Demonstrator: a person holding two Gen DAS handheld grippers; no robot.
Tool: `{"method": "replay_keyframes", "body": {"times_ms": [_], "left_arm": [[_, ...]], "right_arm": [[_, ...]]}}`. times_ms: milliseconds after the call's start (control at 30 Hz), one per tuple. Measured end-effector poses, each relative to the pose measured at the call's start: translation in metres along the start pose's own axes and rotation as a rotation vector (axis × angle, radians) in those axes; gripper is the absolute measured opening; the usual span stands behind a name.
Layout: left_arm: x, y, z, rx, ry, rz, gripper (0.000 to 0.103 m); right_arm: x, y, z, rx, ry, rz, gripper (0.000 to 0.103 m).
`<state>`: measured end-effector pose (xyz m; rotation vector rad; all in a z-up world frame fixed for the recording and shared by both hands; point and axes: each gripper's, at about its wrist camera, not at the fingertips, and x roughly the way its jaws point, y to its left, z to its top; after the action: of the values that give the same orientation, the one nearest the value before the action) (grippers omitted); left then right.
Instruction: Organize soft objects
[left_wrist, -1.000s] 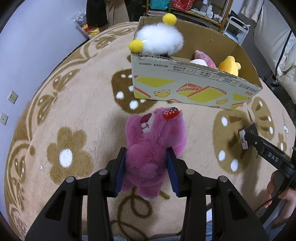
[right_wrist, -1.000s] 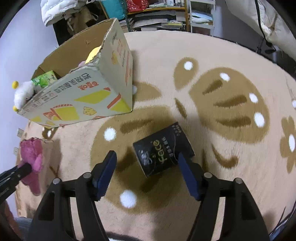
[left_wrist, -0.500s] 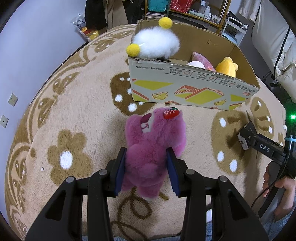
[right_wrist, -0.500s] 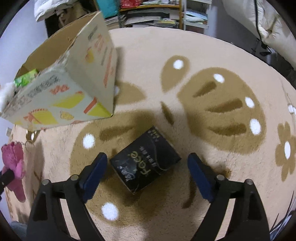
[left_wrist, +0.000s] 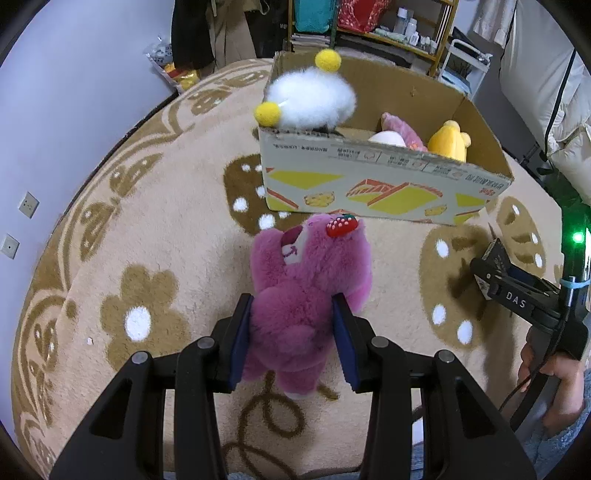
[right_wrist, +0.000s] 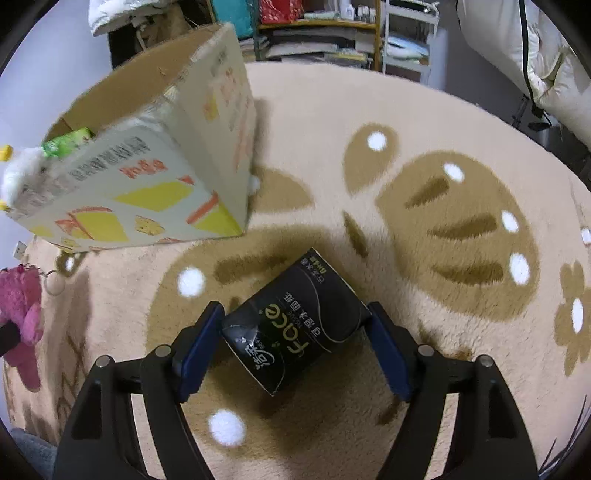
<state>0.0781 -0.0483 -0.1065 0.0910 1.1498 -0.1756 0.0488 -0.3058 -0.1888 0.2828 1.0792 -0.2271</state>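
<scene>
your left gripper (left_wrist: 291, 341) is clamped on the pink plush bear (left_wrist: 306, 291), its blue pads pressed into the fur at the bear's waist. your right gripper (right_wrist: 295, 347) stands with its pads flanking the black tissue pack (right_wrist: 295, 321); the near pad touches one corner, but whether the far pad has made contact i cannot tell, so treat that hold as unfinished.

the bear hangs between the pads above the rug (left_wrist: 155, 229), just short of the cardboard box (left_wrist: 376, 184). its long axis runs away from you, head and strawberry ear toward the box wall, feet back toward the gripper body. the tissue pack lies flat on the rug to the right of the box, skewed across your right gripper's opening rather than square to it.

to finish well, lift the bear high enough that its head clears the box's near wall before you carry it forward, and aim for the free space between the white fluffy toy (left_wrist: 310, 99) and the yellow plush (left_wrist: 447, 142). the fur will likely compress and slip, so keep the squeeze firm. before you close the right hand, turn the wrist so the pads meet the pack's flat sides, not its corners.
</scene>
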Motion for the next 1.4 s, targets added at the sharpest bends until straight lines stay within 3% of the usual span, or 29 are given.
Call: {"method": "replay_keyframes", "body": {"times_ms": [167,433,533,767,1033,1400], "left_arm": [[-0.023,0.004,0.001,-0.022,-0.122,-0.002,0.040],[-0.072,-0.003,0.004,0.020,-0.370,0.090,0.040],[-0.084,-0.007,0.008,0.041,-0.428,0.095,0.040],[-0.088,-0.018,0.025,0.072,-0.509,0.075,0.040],[-0.087,-0.033,0.054,0.110,-0.593,0.067,0.040],[-0.069,-0.047,0.091,0.138,-0.582,0.029,0.041]], "right_arm": [[-0.038,0.009,0.002,-0.033,-0.092,0.052,0.081],[-0.101,0.043,0.013,-0.145,-0.246,0.115,0.081],[-0.121,0.055,0.017,-0.173,-0.299,0.131,0.081],[-0.141,0.069,0.040,-0.215,-0.376,0.146,0.082],[-0.131,0.073,0.065,-0.204,-0.400,0.157,0.082],[-0.110,0.075,0.095,-0.242,-0.445,0.160,0.082]]}}
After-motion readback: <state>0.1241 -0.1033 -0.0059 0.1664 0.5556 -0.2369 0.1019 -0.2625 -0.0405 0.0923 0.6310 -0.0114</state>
